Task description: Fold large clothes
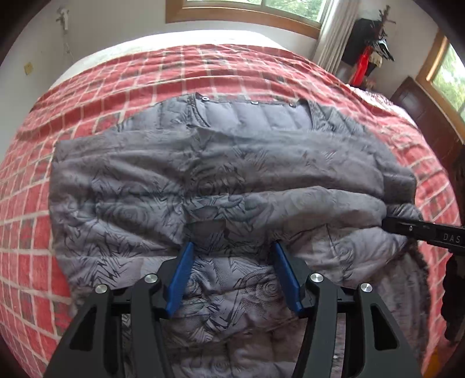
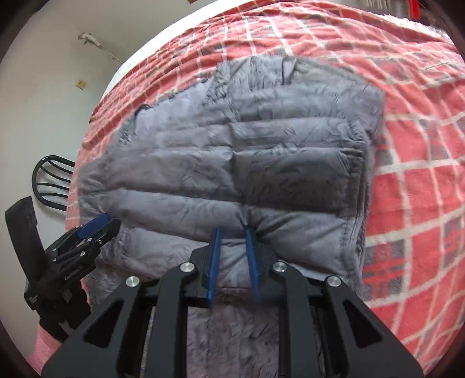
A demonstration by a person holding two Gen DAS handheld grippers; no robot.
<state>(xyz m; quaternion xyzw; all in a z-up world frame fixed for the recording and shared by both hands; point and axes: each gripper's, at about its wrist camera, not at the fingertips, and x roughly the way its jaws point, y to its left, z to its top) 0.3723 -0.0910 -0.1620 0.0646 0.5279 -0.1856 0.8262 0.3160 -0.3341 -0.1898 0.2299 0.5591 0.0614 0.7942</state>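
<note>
A grey quilted jacket (image 1: 221,162) with a dark swirl pattern lies spread on a red checked bedspread (image 1: 87,96), its snap collar (image 1: 252,113) at the far side. My left gripper (image 1: 232,245) stands wide, with a thick puffy bunch of the jacket filling the gap between its blue pads. In the right wrist view this gripper (image 2: 100,224) sits at the jacket's left edge. My right gripper (image 2: 232,229) is nearly closed, pinching a puckered fold of the jacket (image 2: 232,151). It shows as a black tip (image 1: 407,228) at the jacket's right edge.
The bedspread (image 2: 412,145) covers the bed on all sides of the jacket. A window (image 1: 247,11) and curtain (image 1: 334,35) stand behind the bed, dark wooden furniture (image 1: 418,107) at the right. A black chair back (image 2: 51,183) stands by the white wall at the left.
</note>
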